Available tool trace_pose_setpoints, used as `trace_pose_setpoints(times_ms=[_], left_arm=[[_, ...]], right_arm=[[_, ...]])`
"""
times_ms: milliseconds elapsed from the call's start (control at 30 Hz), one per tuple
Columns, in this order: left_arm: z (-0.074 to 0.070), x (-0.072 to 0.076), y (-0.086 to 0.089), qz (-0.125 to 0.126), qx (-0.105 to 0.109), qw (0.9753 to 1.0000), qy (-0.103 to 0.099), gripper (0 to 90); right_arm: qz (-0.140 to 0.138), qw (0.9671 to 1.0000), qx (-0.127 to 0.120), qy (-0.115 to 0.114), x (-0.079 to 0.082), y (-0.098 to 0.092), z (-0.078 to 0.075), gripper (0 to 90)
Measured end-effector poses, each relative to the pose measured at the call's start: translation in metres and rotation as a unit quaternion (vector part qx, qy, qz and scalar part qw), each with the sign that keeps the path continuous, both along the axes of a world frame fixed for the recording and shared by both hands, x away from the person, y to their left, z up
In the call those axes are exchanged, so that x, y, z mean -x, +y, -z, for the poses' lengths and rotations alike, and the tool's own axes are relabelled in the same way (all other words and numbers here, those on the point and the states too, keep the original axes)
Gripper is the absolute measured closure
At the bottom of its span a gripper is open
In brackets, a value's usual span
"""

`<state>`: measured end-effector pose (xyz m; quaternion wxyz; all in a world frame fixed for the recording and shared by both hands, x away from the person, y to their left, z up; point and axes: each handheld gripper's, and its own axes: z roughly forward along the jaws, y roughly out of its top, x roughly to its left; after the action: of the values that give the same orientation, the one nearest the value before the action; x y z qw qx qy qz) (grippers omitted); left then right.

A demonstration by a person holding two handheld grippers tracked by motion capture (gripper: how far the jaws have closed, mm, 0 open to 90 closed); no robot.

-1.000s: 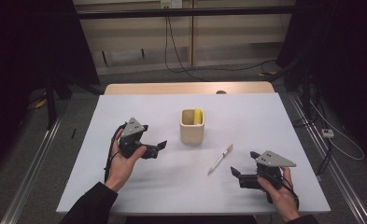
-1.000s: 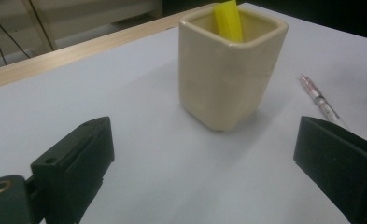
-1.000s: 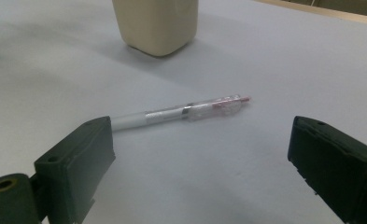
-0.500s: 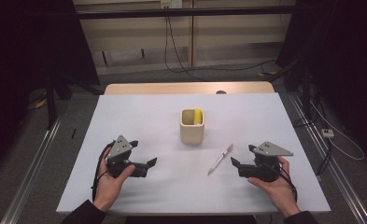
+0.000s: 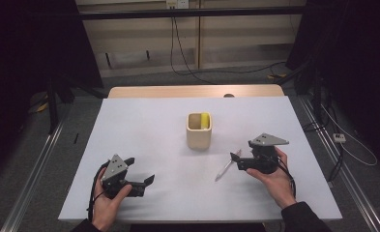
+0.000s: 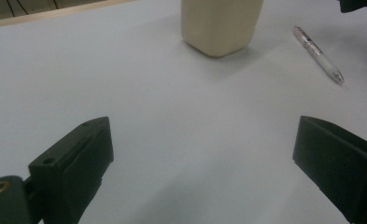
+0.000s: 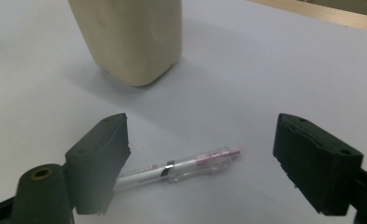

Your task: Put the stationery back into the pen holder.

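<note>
The right gripper [image 7: 200, 158] is gaping open around the pen [image 7: 176, 168]; grasping and dropping it into the cup [image 5: 198, 130] is remaining.

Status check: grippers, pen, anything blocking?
Right gripper open, jaws either side of the pen, not closed on it. Left gripper open, empty, over bare table. Pen flat on table, cup beyond it; nothing in the way.

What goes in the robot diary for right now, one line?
right gripper open over pen | left gripper open, idle | cup upright
</note>
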<state>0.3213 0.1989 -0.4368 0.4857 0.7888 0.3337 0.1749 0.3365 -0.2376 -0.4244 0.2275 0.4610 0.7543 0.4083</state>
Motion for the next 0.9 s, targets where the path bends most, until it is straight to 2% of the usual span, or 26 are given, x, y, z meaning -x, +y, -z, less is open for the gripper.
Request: trace_pose_setpoints(times_ms=[67, 133, 233, 333, 500, 533, 633, 733, 900], left_arm=[[-0.001, -0.001, 0.002, 0.0, 0.005, 1.0, -0.004, 5.2], [-0.001, -0.001, 0.003, -0.003, 0.013, 0.9999, 0.0, 5.2], [0.001, -0.003, 0.004, 0.001, 0.008, 1.0, 0.004, 5.2], [0.004, -0.004, 0.001, 0.008, 0.008, 0.9999, 0.012, 5.6], [0.004, -0.004, 0.0, 0.012, 0.007, 0.9998, 0.012, 5.6], [0.004, -0.005, 0.002, 0.014, 0.002, 0.9999, 0.009, 5.6], [0.004, -0.004, 0.002, 0.011, 0.013, 0.9997, 0.016, 5.6], [0.004, -0.004, 0.002, 0.012, 0.013, 0.9998, 0.012, 5.6], [0.004, -0.004, 0.002, 0.011, 0.015, 0.9998, 0.012, 5.6]], right_arm=[[-0.003, 1.0, 0.0, 0.003, -0.004, 0.003, 0.0, 19.0], [-0.009, 0.9999, 0.002, 0.005, -0.008, 0.006, 0.001, 24.8], [-0.013, 0.9998, -0.003, 0.015, -0.016, 0.007, 0.002, 28.3], [-0.018, 0.9996, -0.01, 0.02, -0.023, 0.007, 0.0, 37.4], [-0.008, 0.9996, -0.006, 0.027, -0.029, 0.002, -0.006, 58.3], [-0.009, 0.9995, -0.006, 0.03, -0.031, 0.001, -0.007, 64.5], [-0.014, 0.9992, -0.012, 0.034, -0.037, -0.001, -0.008, 77.9], [-0.017, 0.9987, -0.013, 0.047, -0.043, -0.001, -0.006, 88.7], [-0.024, 0.9972, -0.009, 0.07, -0.051, 0.005, 0.003, 90.0]])
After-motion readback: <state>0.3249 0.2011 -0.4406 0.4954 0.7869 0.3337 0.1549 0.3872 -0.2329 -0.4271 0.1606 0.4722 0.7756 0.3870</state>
